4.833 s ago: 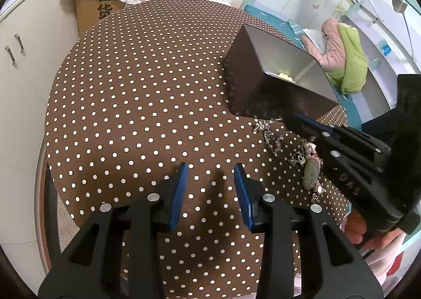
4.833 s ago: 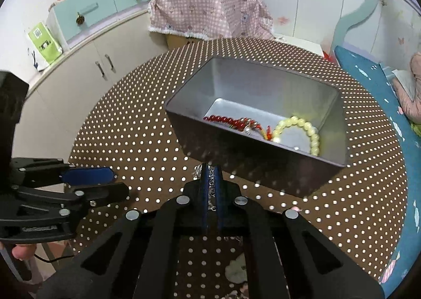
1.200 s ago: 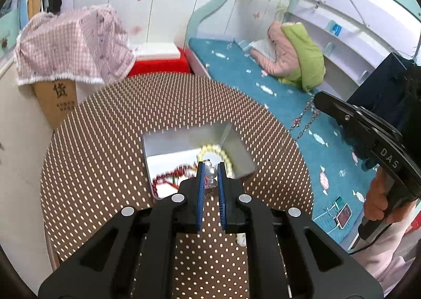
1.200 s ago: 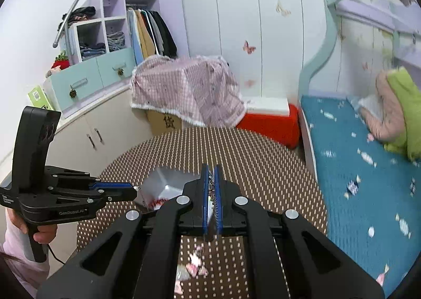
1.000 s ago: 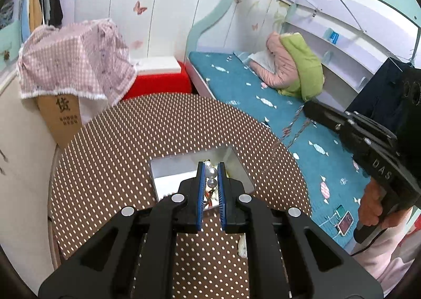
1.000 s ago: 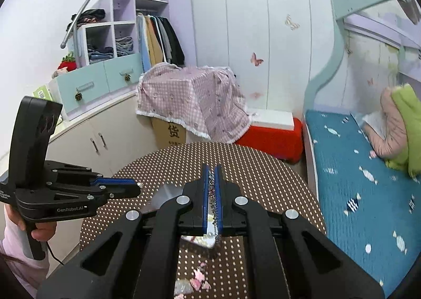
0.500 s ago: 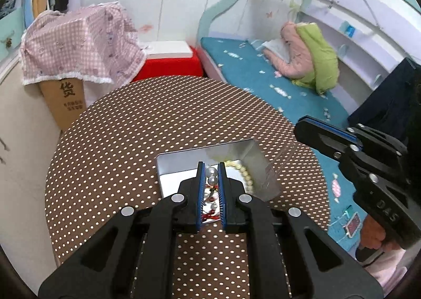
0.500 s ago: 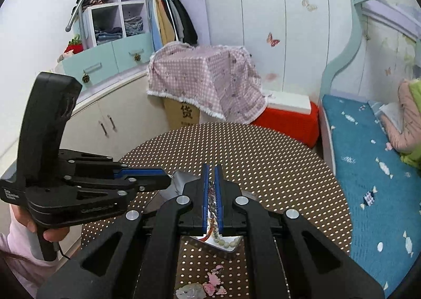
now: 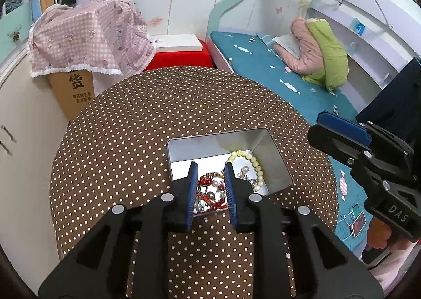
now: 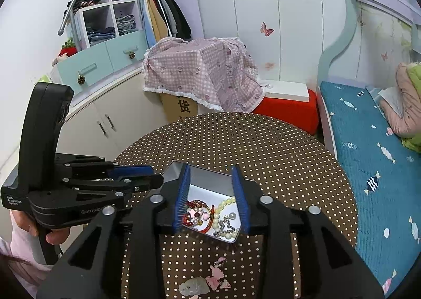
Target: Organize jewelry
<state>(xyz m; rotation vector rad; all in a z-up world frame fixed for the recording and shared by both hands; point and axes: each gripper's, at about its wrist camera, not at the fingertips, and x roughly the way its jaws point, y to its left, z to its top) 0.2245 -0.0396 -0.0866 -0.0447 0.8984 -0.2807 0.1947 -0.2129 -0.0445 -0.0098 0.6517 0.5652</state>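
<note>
Metal tin (image 9: 273,157) of beads below both jaws. Left gripper (image 9: 210,188) and right gripper (image 10: 211,197) opening, nothing pinched. Pink charms (image 10: 217,279) nearer on bench (image 9: 131,125).

1. The left wrist view looks down steeply along its hand-held gripper (image 9: 210,180) at the tin (image 9: 273,157), from near.
2. The right wrist view looks down less steeply, toward the wardrobe (image 10: 158,17).
3. Both views share the tin, the desk (image 9: 158,115) and the bed (image 9: 263,62).
</note>
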